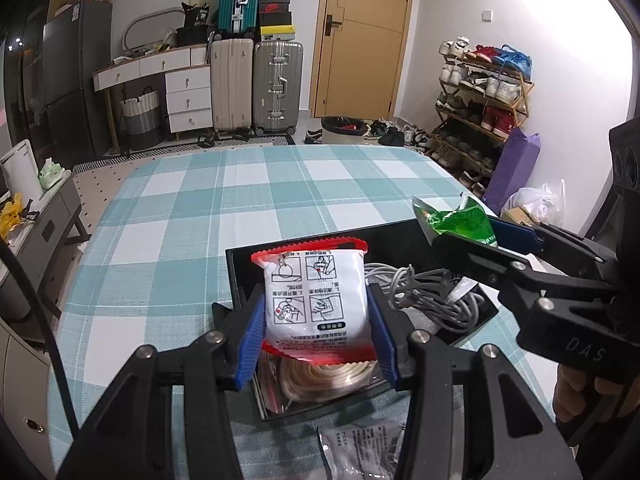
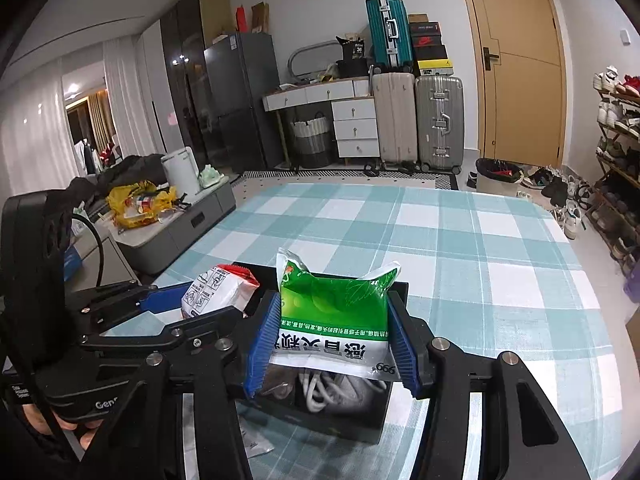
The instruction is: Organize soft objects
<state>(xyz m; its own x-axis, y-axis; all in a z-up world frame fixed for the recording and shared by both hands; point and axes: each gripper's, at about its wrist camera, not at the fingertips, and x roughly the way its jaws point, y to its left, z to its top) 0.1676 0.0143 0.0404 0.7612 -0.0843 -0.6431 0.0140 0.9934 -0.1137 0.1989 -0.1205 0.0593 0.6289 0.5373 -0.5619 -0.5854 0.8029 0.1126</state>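
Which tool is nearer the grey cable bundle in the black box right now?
Right. The right tool, gripping the green packet, hangs directly over the grey cable bundle; the left tool, holding the red-edged white packet, is above the neighbouring compartment.

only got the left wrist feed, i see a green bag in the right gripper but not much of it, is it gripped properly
Observer: Yes. In the right wrist view the green and white packet sits squarely between both blue pads of the right gripper, pinched at its sides.
Operator: whats under it
Observer: The black tray, with pale coiled cable directly below the packet.
Operator: anything off to my left i cant see
Observer: A yellow plastic bag lies on the low grey cabinet beside the table.
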